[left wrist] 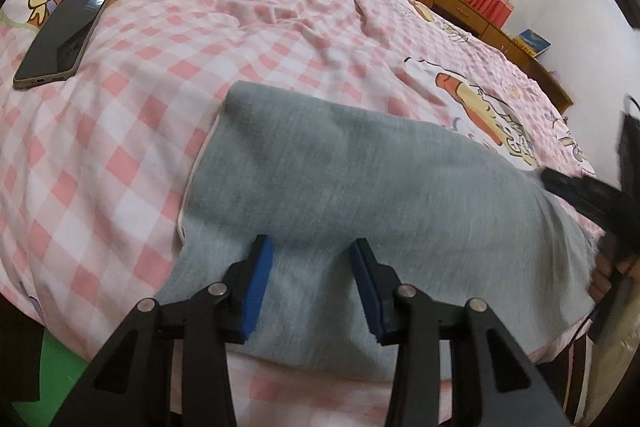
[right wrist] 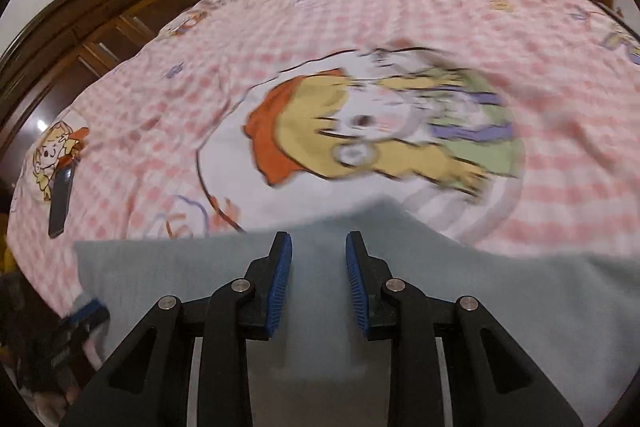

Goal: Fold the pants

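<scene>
Down at the fingertips, the left gripper (left wrist: 312, 287) had its two blue pads (left wrist: 256, 291) held apart, with gray cloth showing in the gap. I could not tell if the pads were pinching a bump of cloth or only resting on it. The right gripper (right wrist: 319, 283) also kept its pads (right wrist: 280, 283) a little apart over the gray cloth, and nothing looked squeezed there.

The pants (left wrist: 360, 195) lay folded into a gray block on the near edge of the bed, running from the left gripper out toward 2 o'clock in the left wrist view. Both grippers sat low on the cloth, likely to press it flat or grab an edge for the next fold.

The pink checked bed cover (left wrist: 120, 147) spread all around. A phone (left wrist: 64, 39) lay far off at 10 o'clock, well out of the way.
</scene>
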The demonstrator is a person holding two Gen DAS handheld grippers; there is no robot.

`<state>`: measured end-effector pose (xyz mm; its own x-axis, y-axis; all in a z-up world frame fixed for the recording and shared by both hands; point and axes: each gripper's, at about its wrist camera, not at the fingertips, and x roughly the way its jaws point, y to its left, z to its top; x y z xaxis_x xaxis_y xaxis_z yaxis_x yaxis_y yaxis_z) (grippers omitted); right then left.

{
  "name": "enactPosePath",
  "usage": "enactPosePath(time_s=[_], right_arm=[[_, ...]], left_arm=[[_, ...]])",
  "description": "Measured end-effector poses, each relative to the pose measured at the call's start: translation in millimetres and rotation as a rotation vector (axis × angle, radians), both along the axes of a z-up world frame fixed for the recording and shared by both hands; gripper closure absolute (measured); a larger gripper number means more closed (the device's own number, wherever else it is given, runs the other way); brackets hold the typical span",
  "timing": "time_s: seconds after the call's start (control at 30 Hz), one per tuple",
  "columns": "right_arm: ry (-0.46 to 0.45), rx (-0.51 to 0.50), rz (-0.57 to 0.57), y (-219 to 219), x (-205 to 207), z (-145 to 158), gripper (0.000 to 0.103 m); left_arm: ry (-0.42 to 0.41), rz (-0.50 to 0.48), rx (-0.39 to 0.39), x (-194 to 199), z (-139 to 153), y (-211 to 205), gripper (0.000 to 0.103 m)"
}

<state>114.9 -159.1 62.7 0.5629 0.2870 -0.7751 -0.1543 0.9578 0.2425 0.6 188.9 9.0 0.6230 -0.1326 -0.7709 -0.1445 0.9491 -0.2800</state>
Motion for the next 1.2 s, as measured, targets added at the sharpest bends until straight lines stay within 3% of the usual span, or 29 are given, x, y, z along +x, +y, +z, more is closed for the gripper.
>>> enactPosePath(time_s=[0.23,0.33,0.47,0.57,0.73,0.97,1.2], right_arm=[[0.016,-0.085,-0.173,-94.6,-40.3,3.7,0.074],[0.074,-0.130,-0.296,-138.7,-42.1,-16.1,0.074],[0.086,-0.032,-0.332,-176.0,-30.0,-43.4,0.075],[0.058,0.021,-0.344,-187.5,-15.8,-47.5,0.075],[0.099,0.067,-0.355,-193.1,-2.6,-37.4,0.075],[0.072,-0.016,-0.313,-182.6,-54.2,-13.2,0.075],[0.113,-0.076,-0.302,-182.5,-112.9,-36.3,0.075]], left_arm=[[0.000,-0.009,0.024,-1.1,0.4,-2.6,0.060],[0.000,-0.012,0.027,-1.0,0.4,-2.7,0.060],[0.005,-0.011,0.025,-1.0,-0.3,-3.0,0.060],[0.015,-0.005,0.032,0.7,0.1,-4.8,0.059],[0.035,-0.004,0.033,5.1,1.5,-7.2,0.054],[0.043,-0.010,0.060,-1.3,5.9,-10.1,0.053],[0.040,0.027,0.084,-26.9,4.7,6.9,0.053]])
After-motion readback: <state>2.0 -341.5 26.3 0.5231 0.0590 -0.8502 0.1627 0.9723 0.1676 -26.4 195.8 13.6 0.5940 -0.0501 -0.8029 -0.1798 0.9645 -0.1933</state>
